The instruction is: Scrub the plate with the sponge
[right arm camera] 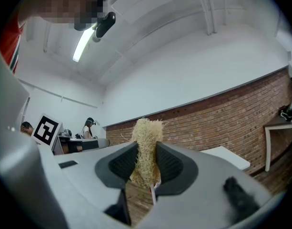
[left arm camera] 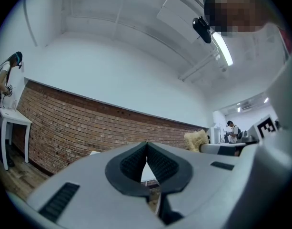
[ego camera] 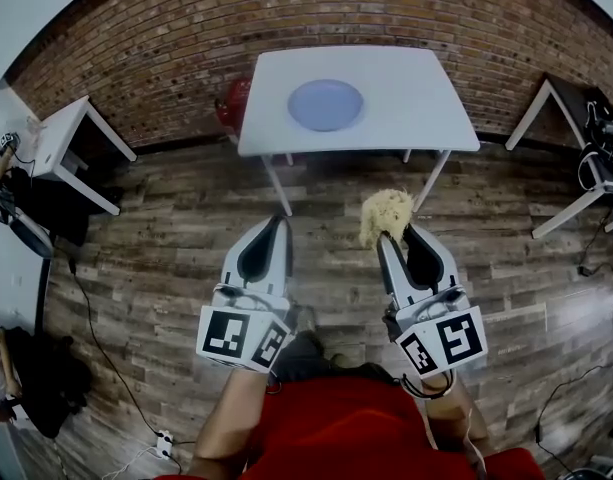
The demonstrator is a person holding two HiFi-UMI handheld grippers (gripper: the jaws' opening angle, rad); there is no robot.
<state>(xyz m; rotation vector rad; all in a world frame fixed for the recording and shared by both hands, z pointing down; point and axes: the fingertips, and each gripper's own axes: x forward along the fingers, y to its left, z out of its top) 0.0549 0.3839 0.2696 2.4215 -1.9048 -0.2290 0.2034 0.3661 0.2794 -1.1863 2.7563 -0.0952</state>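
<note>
Plate [ego camera: 326, 104] on table [ego camera: 436, 103] (right gripper [ego camera: 394, 231]: sponge [ego camera: 385, 211])

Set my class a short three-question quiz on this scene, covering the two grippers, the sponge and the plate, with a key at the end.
1. True or false: the plate lies on the table.
2. What does the right gripper hold between its jaws? A. the sponge B. the plate C. nothing
3. Fill in: the left gripper has its jaws ____, with nothing between them.

Key: 1 true; 2 A; 3 shut.
</note>
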